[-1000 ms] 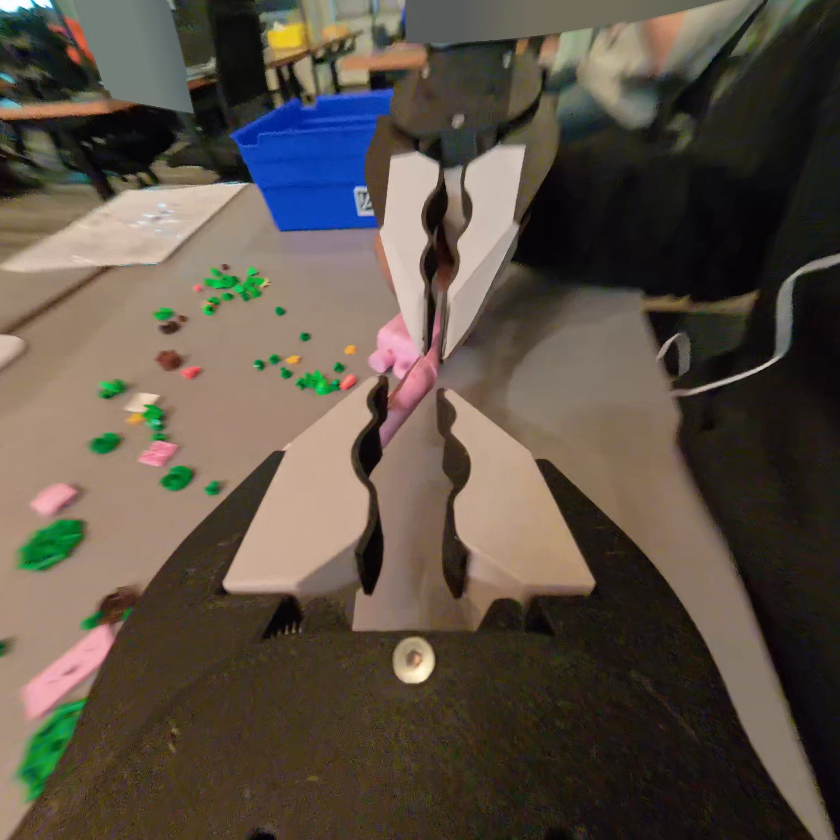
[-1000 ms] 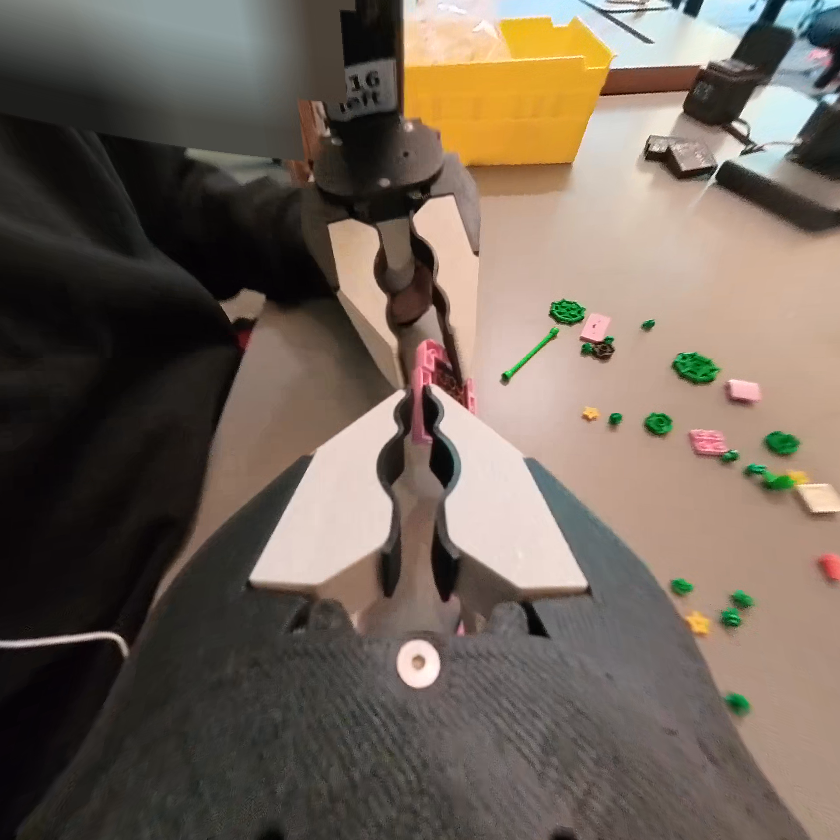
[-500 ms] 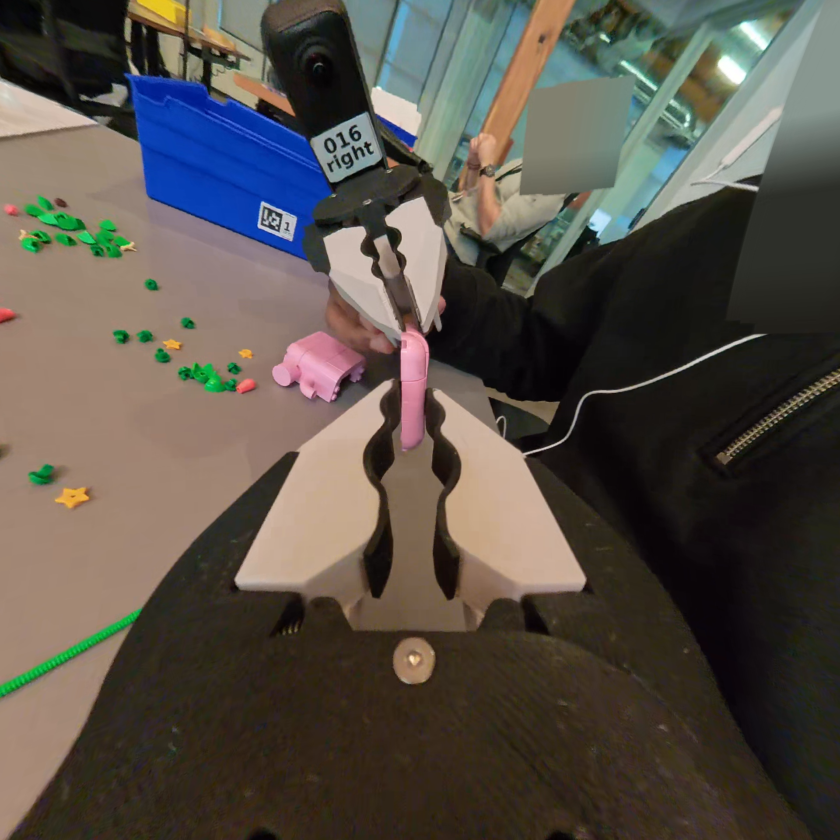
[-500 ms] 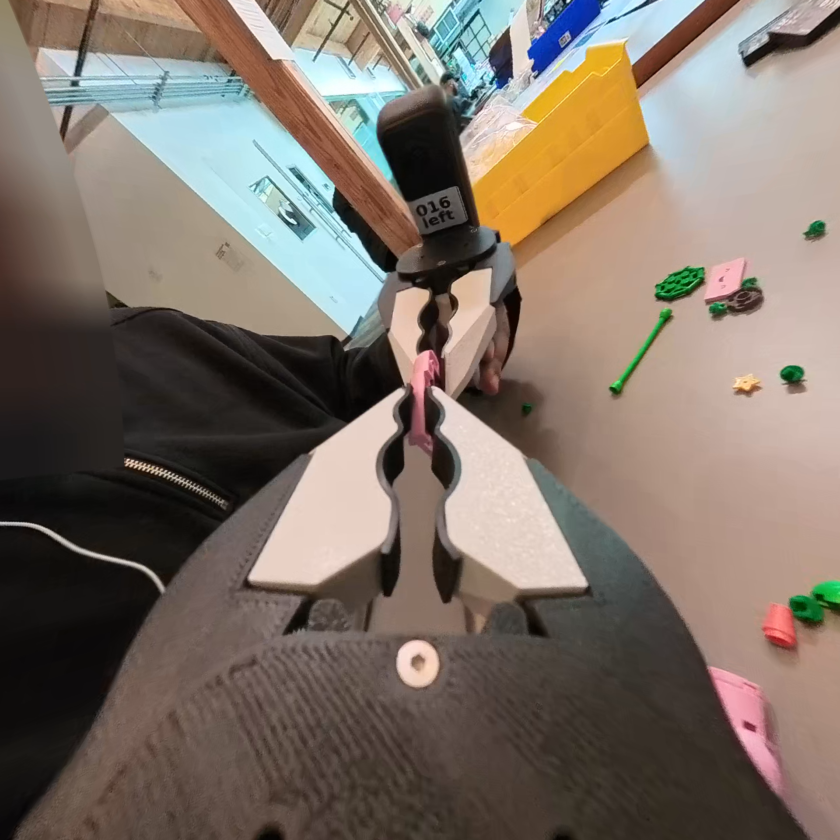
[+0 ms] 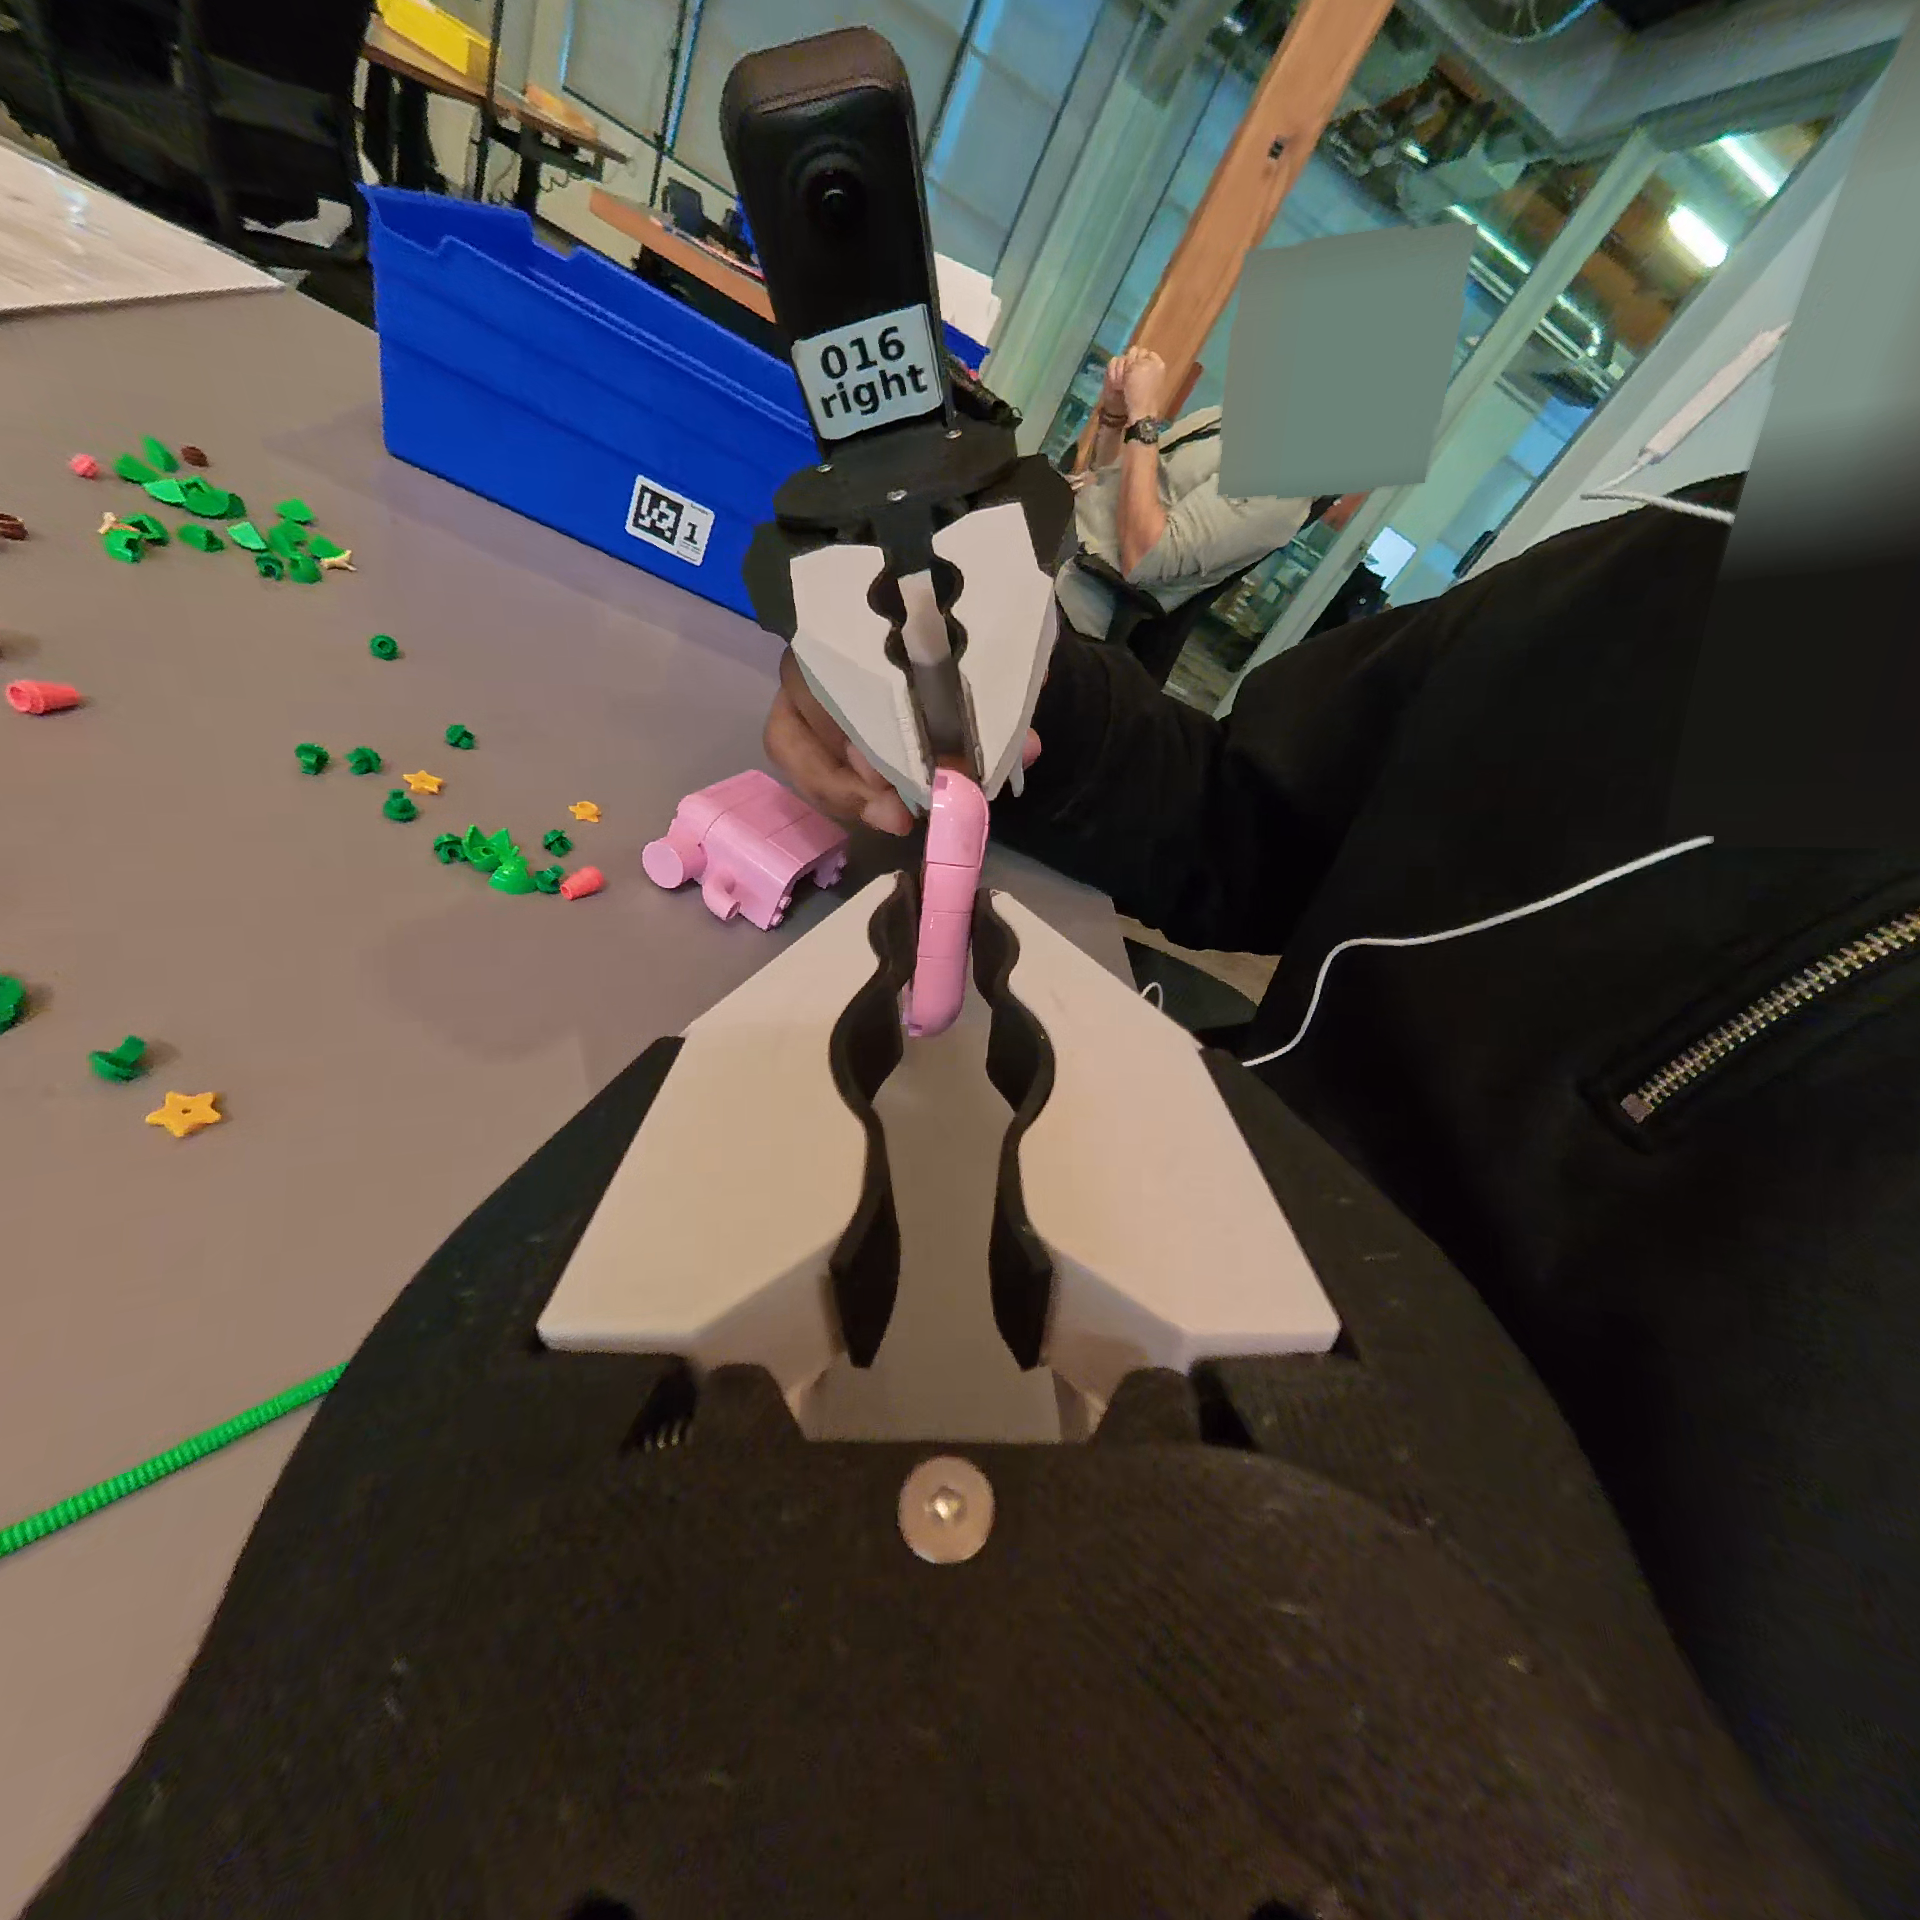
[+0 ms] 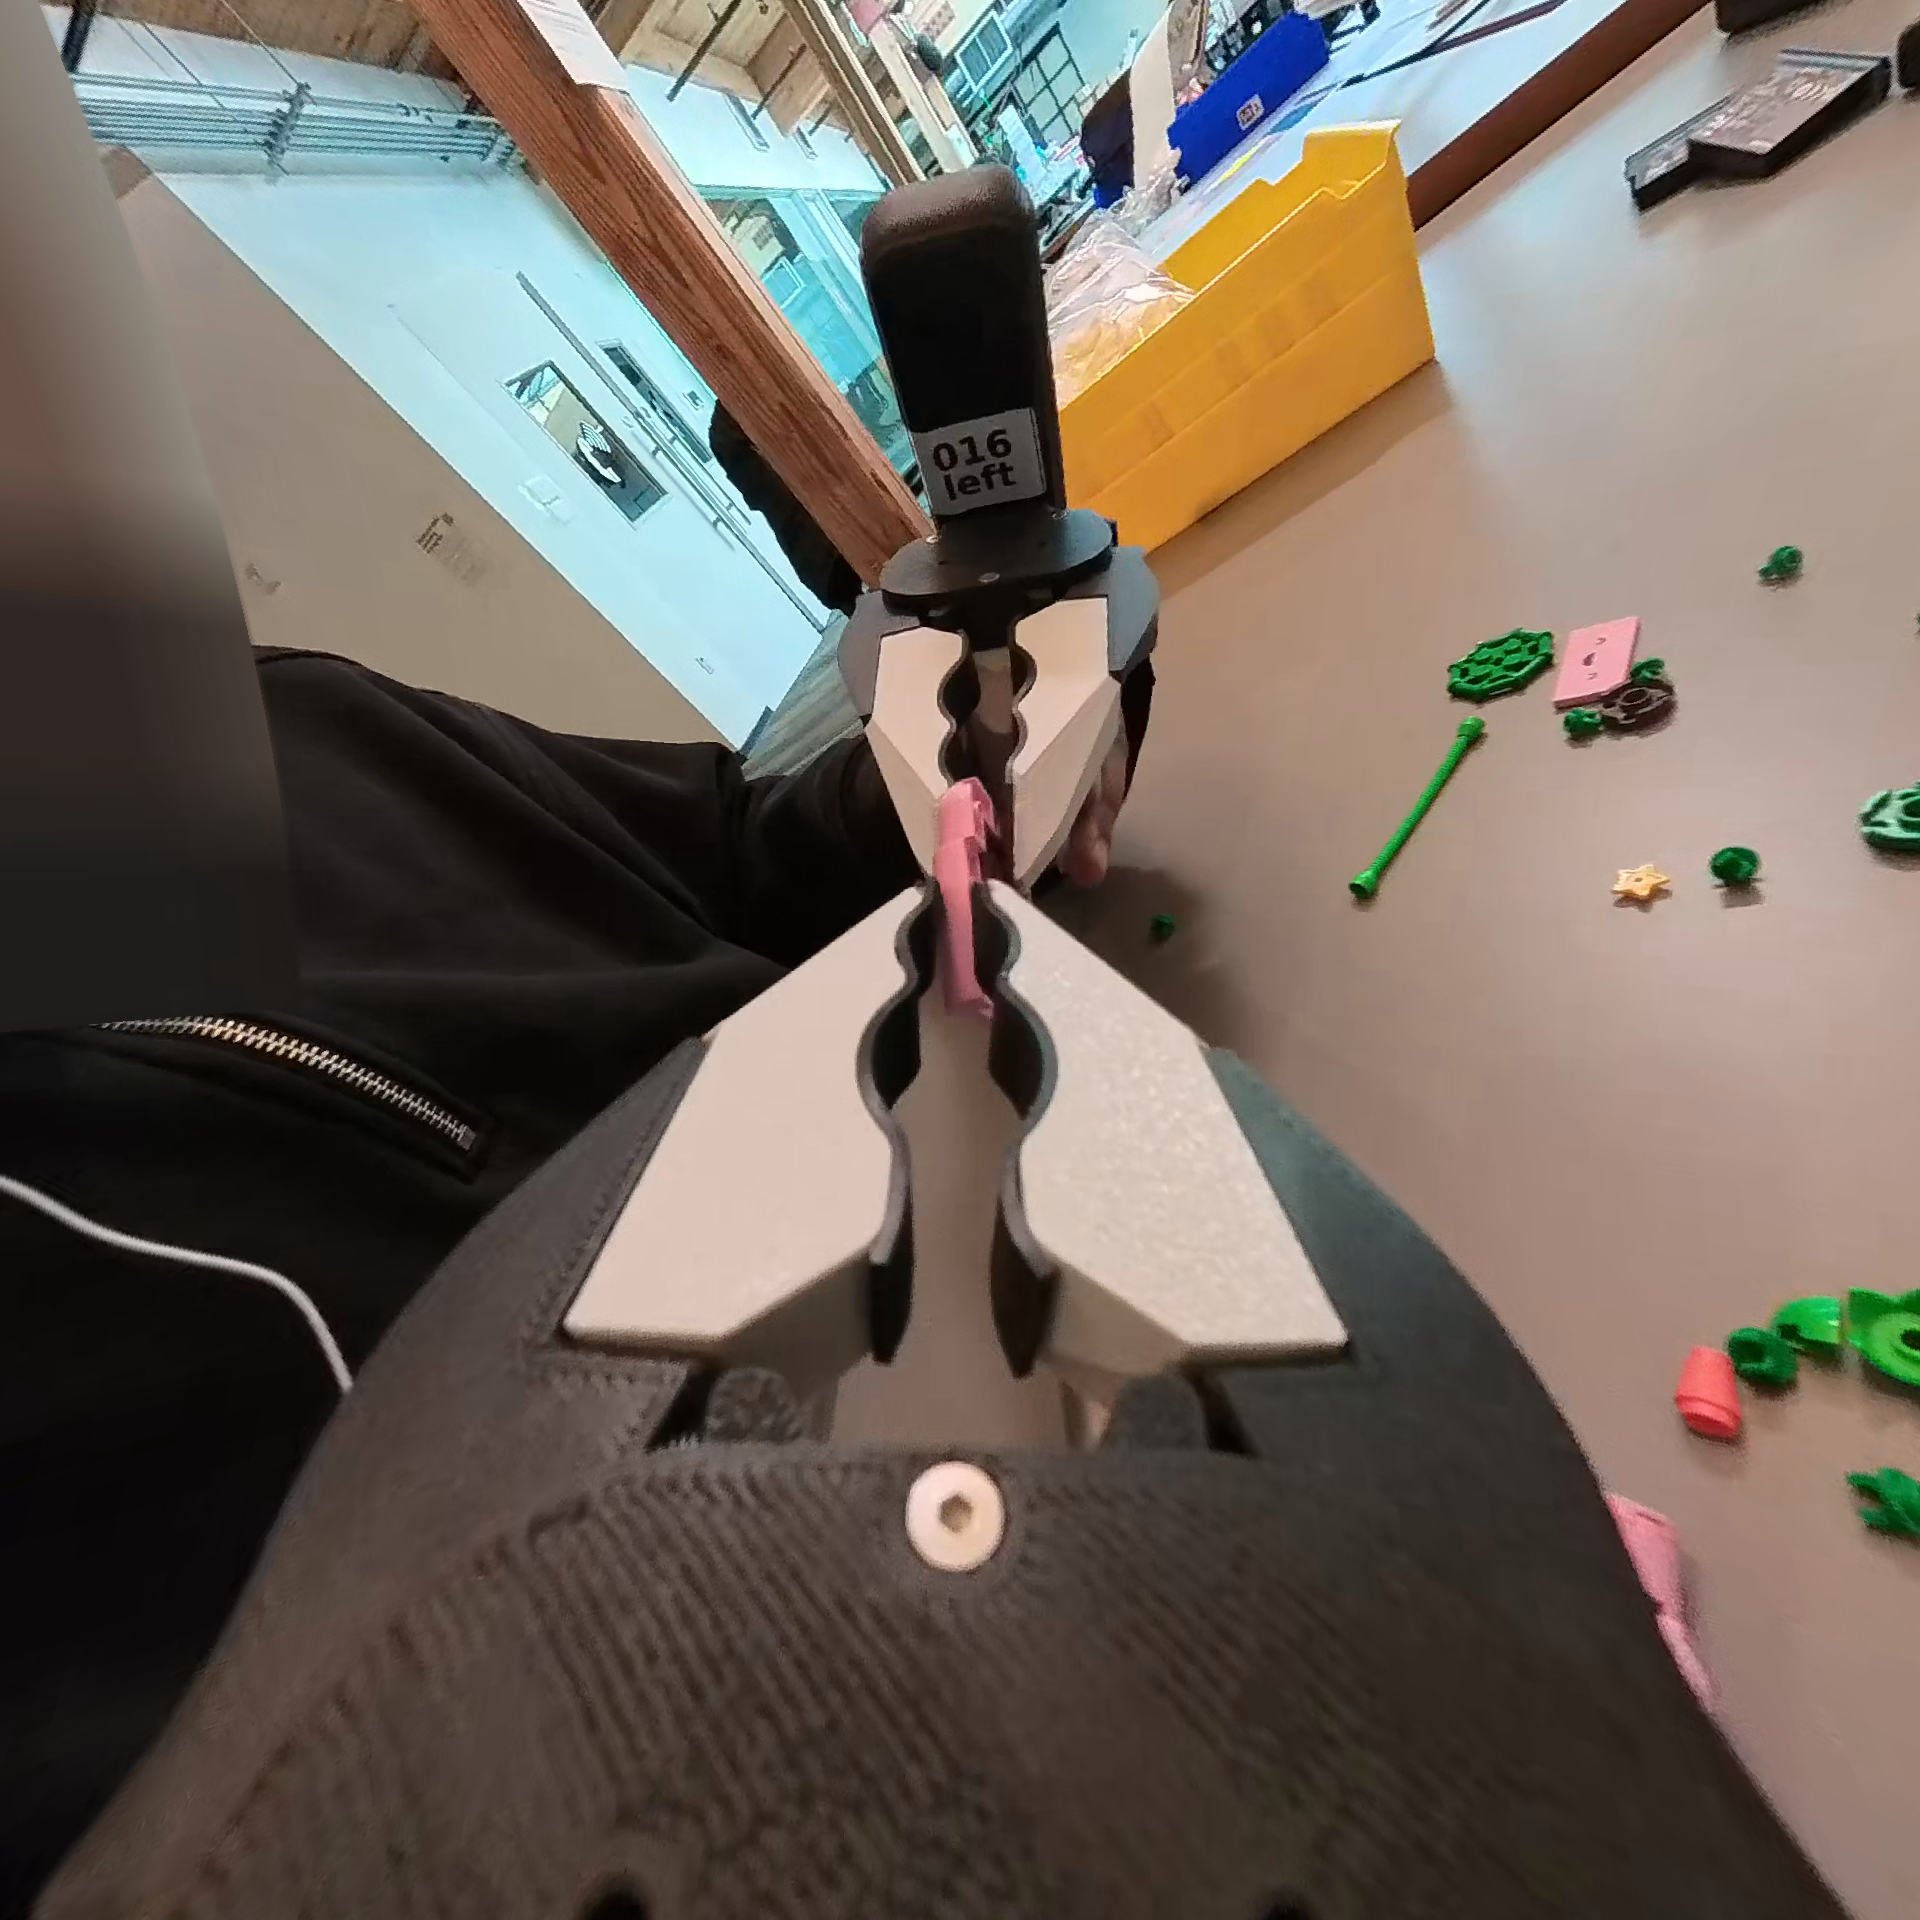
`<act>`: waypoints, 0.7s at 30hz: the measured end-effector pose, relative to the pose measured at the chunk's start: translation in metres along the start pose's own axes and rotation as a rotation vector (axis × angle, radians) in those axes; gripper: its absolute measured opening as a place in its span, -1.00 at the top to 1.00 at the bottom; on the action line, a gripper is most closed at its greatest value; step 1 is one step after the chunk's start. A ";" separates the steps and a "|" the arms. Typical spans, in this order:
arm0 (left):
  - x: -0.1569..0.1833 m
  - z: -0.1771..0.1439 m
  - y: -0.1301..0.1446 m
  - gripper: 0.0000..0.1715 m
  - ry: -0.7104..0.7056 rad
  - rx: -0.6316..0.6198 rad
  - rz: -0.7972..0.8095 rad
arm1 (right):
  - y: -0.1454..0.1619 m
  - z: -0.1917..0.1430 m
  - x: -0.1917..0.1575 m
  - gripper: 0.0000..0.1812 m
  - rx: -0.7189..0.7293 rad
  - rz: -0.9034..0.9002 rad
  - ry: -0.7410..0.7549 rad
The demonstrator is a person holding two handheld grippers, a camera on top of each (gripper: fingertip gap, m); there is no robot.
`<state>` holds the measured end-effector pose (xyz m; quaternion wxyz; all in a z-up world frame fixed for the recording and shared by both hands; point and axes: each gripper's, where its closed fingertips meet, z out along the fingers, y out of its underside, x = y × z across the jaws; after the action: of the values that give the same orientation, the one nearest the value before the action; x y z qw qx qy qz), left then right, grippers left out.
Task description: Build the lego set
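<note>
Gripping from both ends, we hold one slim pink curved plastic lego piece (image 5: 948,914) in the air above the grey table (image 5: 312,935). Our left gripper (image 5: 940,899) has its white fingers (image 5: 769,1101) narrowly parted, tips closed on the piece's near end. Our right gripper (image 6: 961,904) pinches the opposite end likewise, nearly closed. The two grippers face each other tip to tip, close to the person's black zipped jacket (image 5: 1558,1039). On the table just beyond sits a chunky pink lego assembly (image 5: 743,847). Small green, orange and red lego bits (image 5: 488,852) lie scattered farther out. A blue plastic bin (image 5: 561,395) stands behind them; a yellow plastic bin (image 6: 1268,353) shows in the right wrist view.
</note>
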<state>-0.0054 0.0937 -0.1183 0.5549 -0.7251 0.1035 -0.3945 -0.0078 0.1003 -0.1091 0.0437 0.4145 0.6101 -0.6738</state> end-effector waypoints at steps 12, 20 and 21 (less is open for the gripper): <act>0.010 -0.005 0.005 0.93 0.062 -0.018 0.089 | 0.012 0.010 -0.009 0.97 -0.068 -0.066 -0.015; 0.023 -0.006 0.001 0.96 0.192 0.002 -0.042 | 0.011 0.012 -0.021 0.97 -0.055 -0.020 -0.087; 0.022 -0.005 0.000 0.96 0.187 0.007 -0.068 | 0.012 0.011 -0.019 0.96 -0.061 -0.024 -0.077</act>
<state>0.0055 0.0769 -0.1077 0.5318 -0.6863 0.1288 -0.4791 0.0060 0.0788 -0.1080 0.0719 0.3793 0.6330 -0.6710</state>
